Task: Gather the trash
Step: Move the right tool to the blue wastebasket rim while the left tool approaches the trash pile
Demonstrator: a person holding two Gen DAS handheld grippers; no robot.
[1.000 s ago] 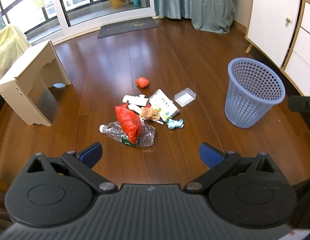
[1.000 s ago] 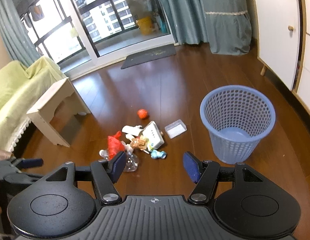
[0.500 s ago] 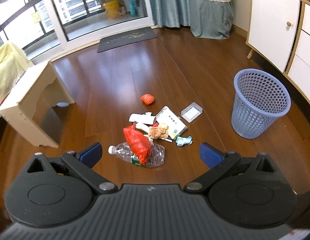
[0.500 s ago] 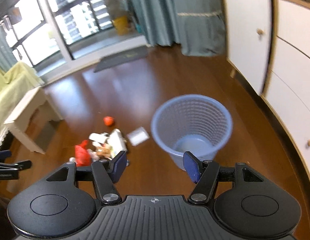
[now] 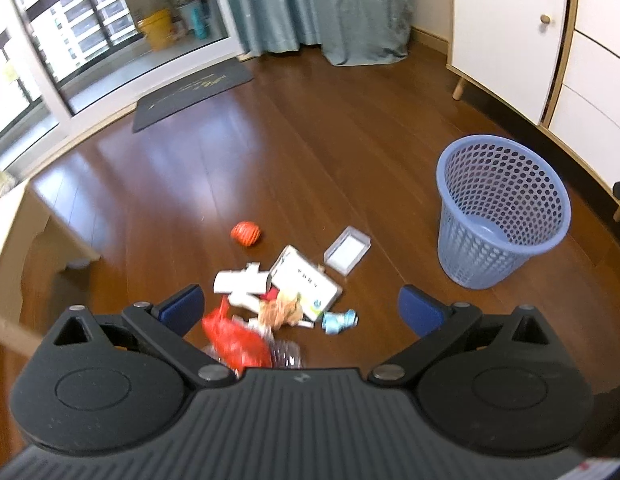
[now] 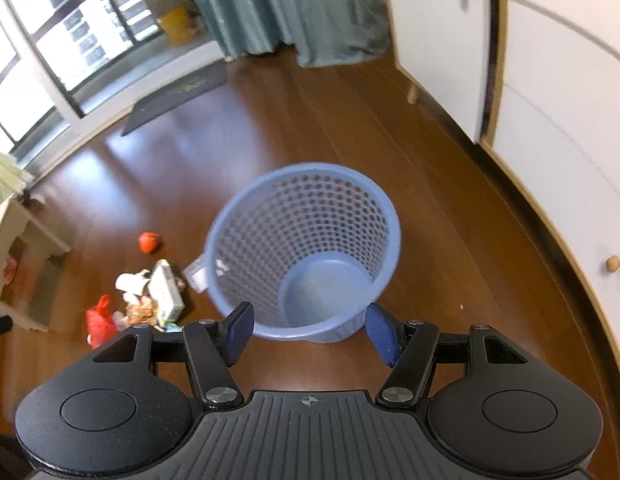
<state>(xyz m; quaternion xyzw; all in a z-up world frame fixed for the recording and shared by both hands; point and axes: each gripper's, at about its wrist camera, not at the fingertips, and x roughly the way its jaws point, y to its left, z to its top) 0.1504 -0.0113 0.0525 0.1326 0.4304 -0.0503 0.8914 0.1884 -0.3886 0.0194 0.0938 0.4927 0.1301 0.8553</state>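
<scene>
The trash pile [image 5: 277, 300] lies loose on the floor [image 5: 310, 152], well apart from the empty blue basket [image 6: 305, 248]. The left gripper [image 5: 299, 306] hangs open above the litter, probably lining up on the blurred red bag [image 5: 235, 340]. The right gripper [image 6: 310, 330] is open and empty, aimed at the basket, likely to steady it.

One basket [image 6: 305, 240], ahead between the right jaws. One red bag [image 5: 237, 340], one bottle [image 5: 283, 354], one orange ball [image 5: 245, 234], one clear tray [image 5: 347, 249], one white box [image 5: 305, 282], one blue scrap [image 5: 338, 320], all between or beyond the left jaws. One mat [image 5: 191, 92] far ahead.
</scene>
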